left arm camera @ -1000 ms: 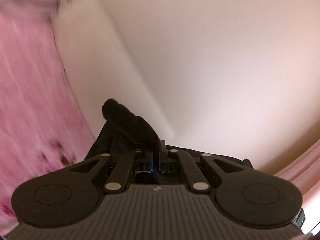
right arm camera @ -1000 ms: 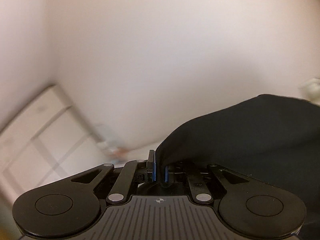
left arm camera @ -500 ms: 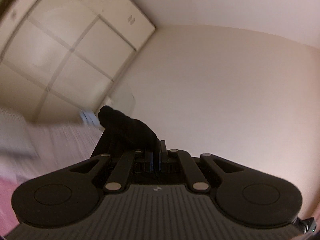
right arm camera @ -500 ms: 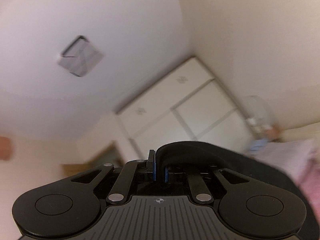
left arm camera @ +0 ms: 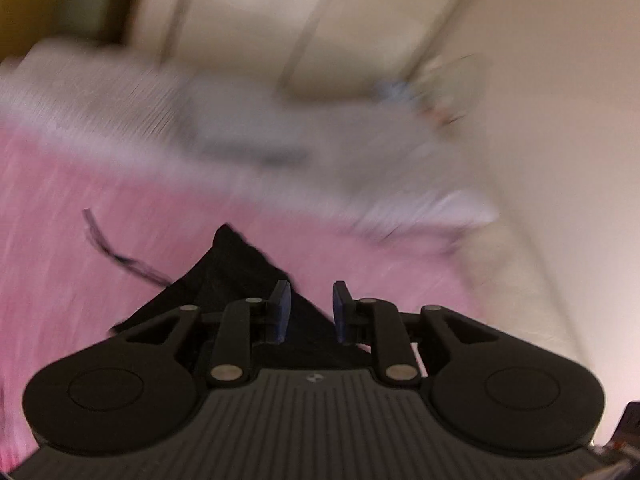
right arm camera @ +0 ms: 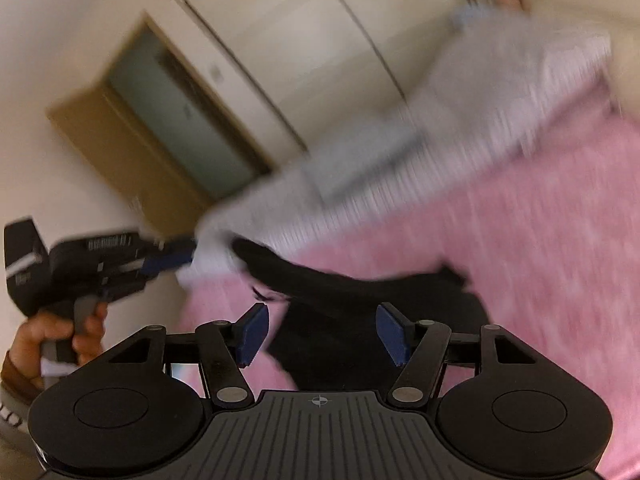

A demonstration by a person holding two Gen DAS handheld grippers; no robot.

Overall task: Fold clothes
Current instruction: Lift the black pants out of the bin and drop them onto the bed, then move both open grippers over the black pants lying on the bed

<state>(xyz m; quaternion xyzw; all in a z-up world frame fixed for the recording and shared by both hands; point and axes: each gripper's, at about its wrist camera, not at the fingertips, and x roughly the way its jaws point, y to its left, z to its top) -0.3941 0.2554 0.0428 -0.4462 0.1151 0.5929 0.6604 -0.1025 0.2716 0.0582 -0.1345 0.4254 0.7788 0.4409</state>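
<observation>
Both jaws have just been opening. The left hand-held gripper [left arm camera: 308, 308], clamped on the black garment [left arm camera: 228, 272] a second ago, now stands parted, the cloth between its pads and out toward 11 o'clock, no longer pinched. The right hand-held gripper [right arm camera: 322, 334] gapes wide, the garment [right arm camera: 344, 292] loose between its pads. Walls filled both views before; now the pink bed [left arm camera: 100, 248] lies under the cloth. Motion blur smears the grey bedding [right arm camera: 460, 120] at 1 o'clock. A hand [right arm camera: 52, 336] at 9 o'clock is cut off by the frame.
</observation>
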